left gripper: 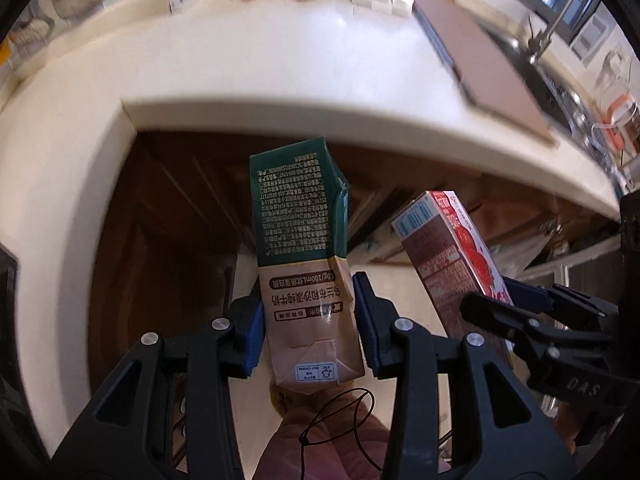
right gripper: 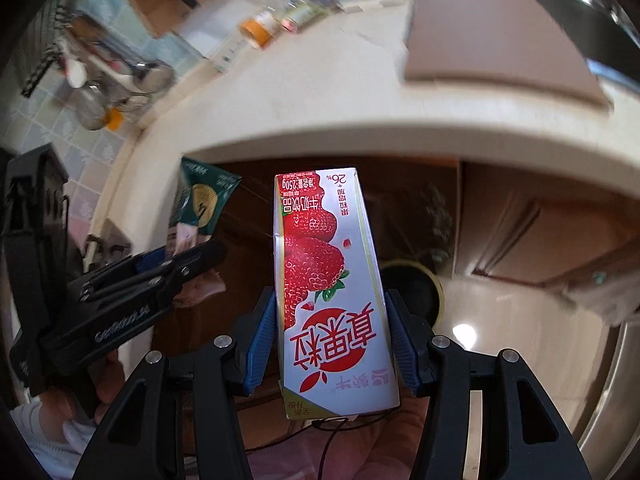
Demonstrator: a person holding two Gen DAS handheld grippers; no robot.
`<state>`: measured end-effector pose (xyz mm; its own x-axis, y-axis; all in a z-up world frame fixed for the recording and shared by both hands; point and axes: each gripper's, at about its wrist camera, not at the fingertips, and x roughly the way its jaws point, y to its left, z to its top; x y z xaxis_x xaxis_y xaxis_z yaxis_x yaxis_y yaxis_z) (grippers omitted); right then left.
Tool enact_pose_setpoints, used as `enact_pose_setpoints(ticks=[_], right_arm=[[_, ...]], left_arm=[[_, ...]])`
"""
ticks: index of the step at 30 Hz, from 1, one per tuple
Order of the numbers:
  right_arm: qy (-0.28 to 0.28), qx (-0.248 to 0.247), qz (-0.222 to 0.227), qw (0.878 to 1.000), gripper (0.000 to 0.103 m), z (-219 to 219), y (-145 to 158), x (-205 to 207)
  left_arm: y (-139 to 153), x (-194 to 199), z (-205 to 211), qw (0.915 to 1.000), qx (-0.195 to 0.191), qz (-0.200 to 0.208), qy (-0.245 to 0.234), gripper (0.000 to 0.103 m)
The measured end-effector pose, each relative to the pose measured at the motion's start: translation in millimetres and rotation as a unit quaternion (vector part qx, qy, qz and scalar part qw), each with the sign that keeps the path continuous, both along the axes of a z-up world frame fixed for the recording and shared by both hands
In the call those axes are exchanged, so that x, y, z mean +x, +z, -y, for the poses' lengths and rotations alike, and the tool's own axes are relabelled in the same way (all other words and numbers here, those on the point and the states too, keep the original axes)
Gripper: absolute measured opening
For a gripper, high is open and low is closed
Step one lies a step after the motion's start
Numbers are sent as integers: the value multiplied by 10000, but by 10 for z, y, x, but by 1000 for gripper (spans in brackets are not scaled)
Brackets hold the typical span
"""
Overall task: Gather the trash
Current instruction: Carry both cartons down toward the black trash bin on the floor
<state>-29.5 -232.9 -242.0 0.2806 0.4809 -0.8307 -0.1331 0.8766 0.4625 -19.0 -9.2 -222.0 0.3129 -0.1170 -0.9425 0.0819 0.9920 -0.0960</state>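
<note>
The left gripper (left gripper: 308, 320) is clamped partway closed on a green-and-tan milk carton (left gripper: 300, 248), its blue pads pressing the carton's two sides, and holds it out in front of the cream counter (left gripper: 280, 68) above the brown cabinet doors. Just to its right, the right gripper (right gripper: 330, 340) grips a red-and-white strawberry milk carton (right gripper: 328, 280) the same way, jaws about half closed on its sides. Bottles and a brown board (right gripper: 492, 28) lie on the far counter.
</note>
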Motion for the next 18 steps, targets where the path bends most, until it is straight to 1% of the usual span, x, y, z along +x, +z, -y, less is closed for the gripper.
enact_pose_setpoints(ticks=[2, 3, 6, 8, 9, 13, 14, 15, 18], right_arm=[[-135, -31, -164, 9998, 53, -2, -240, -38], [-222, -55, -263, 9994, 53, -14, -380, -41], [-441, -140, -579, 9972, 53, -26, -882, -75], [-540, -205, -703, 9959, 53, -48, -1199, -88], [-575, -225, -760, 9952, 53, -59, -1329, -93], [-740, -270, -1081, 9910, 53, -97, -1995, -146], [-745, -289, -1126, 9904, 53, -113, -2113, -162], [-747, -358, -1193, 9894, 53, -158, -2270, -168], [-717, -527, -1416, 9859, 53, -248, -2772, -186]], left_arm=[[-209, -6, 3, 9999, 8, -114, -65, 36], [-372, -10, 13, 9998, 21, -197, -102, 36], [-759, -1, 59, 9990, 30, -392, -203, 36], [-1056, 15, 121, 9980, 122, -531, -308, 36], [-1230, 21, 160, 9976, 154, -556, -382, 36], [-1761, 76, 255, 9956, 372, -647, -561, 36], [-1882, 92, 264, 9953, 431, -671, -553, 36], [-2048, 117, 270, 9944, 487, -740, -583, 37], [-2421, 152, 276, 9920, 628, -818, -727, 37]])
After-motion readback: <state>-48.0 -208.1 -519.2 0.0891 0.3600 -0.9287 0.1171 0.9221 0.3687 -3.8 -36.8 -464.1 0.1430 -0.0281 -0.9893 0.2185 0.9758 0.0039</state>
